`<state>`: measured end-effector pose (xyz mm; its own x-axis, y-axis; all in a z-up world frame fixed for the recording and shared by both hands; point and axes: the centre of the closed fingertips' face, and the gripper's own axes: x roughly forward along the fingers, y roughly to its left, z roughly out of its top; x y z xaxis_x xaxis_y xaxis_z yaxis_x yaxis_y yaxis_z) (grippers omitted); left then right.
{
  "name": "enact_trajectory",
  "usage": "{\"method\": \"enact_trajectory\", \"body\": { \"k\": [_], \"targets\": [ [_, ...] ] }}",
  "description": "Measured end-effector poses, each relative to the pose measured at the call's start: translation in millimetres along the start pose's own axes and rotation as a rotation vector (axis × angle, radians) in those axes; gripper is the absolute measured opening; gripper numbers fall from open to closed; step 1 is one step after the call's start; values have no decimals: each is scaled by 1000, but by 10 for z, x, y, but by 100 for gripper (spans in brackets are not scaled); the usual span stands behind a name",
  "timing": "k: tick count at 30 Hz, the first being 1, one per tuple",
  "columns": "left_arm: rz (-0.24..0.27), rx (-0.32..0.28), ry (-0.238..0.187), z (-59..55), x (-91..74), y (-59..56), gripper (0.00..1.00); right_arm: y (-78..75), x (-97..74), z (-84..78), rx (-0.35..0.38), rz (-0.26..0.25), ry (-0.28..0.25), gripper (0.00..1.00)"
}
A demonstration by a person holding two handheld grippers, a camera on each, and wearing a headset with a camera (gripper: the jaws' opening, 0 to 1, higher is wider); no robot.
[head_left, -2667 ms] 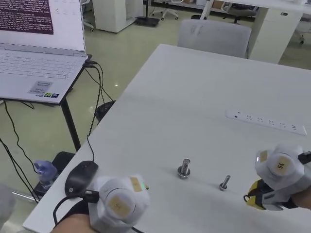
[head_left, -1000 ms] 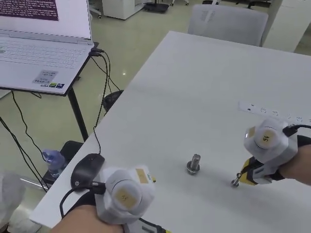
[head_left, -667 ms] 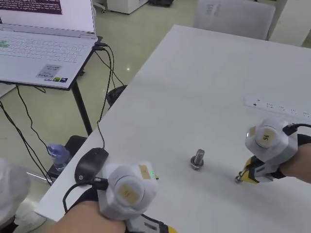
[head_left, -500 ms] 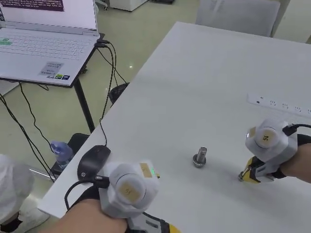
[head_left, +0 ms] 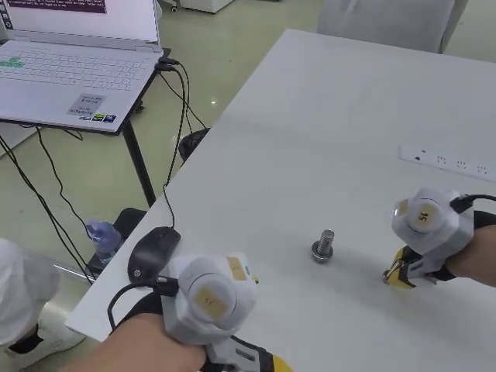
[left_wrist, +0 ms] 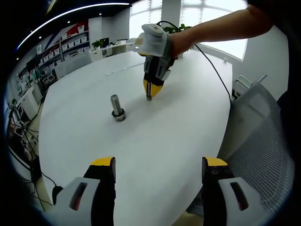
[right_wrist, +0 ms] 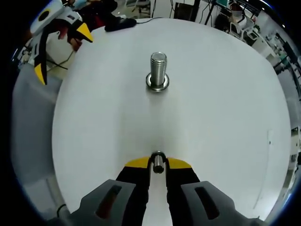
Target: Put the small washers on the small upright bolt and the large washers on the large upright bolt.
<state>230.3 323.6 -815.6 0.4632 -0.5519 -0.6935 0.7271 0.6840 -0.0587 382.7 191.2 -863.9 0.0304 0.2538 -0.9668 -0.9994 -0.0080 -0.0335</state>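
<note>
- Right gripper is clamping the small bolt, a slim metal shaft, down at the smooth white table.
- Large bolt, threaded steel, is standing upright nearby on its round base.
- Left gripper is hovering with its yellow-tipped jaws apart, empty.
- Cap sticker writing: unreadable.

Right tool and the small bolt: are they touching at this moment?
Touching. The right gripper view shows the right tool with both jaws closed against the small bolt, with no gap on either side.
</note>
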Motion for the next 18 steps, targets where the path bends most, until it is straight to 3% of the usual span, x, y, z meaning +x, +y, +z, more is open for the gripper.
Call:
{"method": "enact_trajectory", "body": {
  "k": [10,18],
  "targets": [
    [-4,1,4,-8,-12,-27,73,-25,6,-7,-9,-9,1,14],
    [-2,3,2,13,-24,-39,73,-25,-20,6,-1,-17,-13,20]
  ]
}}
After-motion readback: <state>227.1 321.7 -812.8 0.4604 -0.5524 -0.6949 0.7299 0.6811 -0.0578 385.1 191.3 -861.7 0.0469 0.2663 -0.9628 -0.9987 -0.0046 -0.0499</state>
